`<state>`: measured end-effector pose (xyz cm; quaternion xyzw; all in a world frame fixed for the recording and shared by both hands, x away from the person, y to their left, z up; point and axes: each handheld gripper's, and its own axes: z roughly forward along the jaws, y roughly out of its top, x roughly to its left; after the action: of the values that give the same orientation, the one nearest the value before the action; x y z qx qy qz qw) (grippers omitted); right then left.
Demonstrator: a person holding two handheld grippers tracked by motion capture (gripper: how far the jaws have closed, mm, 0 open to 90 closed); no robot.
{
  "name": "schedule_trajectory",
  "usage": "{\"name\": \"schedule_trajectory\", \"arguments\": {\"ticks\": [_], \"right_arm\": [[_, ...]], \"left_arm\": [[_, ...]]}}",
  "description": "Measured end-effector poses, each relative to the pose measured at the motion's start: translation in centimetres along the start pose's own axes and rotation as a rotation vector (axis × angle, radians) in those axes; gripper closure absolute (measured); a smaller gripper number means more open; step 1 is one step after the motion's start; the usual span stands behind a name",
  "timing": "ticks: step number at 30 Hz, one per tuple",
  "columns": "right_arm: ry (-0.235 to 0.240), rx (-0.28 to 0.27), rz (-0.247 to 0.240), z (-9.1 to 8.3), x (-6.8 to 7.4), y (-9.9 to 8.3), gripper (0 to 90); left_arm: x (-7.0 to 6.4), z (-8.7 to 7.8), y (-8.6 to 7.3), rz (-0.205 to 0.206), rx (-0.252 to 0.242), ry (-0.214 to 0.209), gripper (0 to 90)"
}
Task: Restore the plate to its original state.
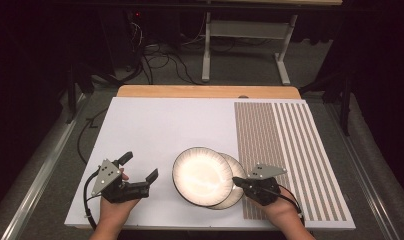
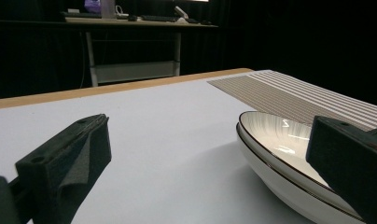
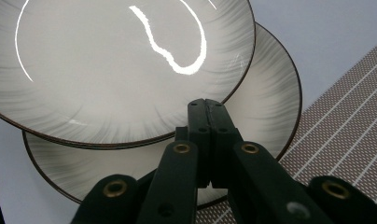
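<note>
Two white plates with dark rims lie overlapped near the front of the white board. The upper plate (image 1: 202, 176) (image 3: 107, 60) rests partly on the lower plate (image 1: 240, 196) (image 3: 270, 93), which juts out to the right. My right gripper (image 1: 238, 181) (image 3: 207, 106) is shut with nothing between its jaws; its tips sit over the lower plate, right at the upper plate's rim. Left of the plates, my left gripper (image 1: 139, 167) (image 2: 210, 163) stands open and low over the board. In the left gripper view the stacked plates (image 2: 280, 140) lie just beyond its right jaw.
A brown and white striped mat (image 1: 290, 150) (image 3: 350, 112) (image 2: 294, 91) covers the right part of the white board (image 1: 155, 125). A wooden table edge (image 1: 205, 91) runs along the back. Beyond it are a desk frame (image 1: 245, 30) and cables on the floor.
</note>
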<state>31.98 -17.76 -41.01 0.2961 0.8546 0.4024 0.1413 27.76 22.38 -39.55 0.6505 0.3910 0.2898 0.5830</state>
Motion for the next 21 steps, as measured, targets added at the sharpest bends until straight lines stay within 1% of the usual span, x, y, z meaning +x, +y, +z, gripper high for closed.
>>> {"name": "schedule_trajectory", "arguments": {"ticks": [16,19,21], "right_arm": [[-0.015,-0.002,0.013,-0.52,-0.47,-0.08,90.0],[-0.019,-0.011,0.015,-0.71,-0.69,-0.09,90.0],[-0.033,-0.014,0.018,-0.93,-0.91,-0.12,90.0]], "left_arm": [[0.01,0.00,-0.02,-0.002,0.000,-0.001,0.7],[0.03,0.02,-0.04,-0.003,0.002,-0.002,0.8],[0.03,0.04,-0.05,-0.003,0.003,-0.003,0.8]]}}
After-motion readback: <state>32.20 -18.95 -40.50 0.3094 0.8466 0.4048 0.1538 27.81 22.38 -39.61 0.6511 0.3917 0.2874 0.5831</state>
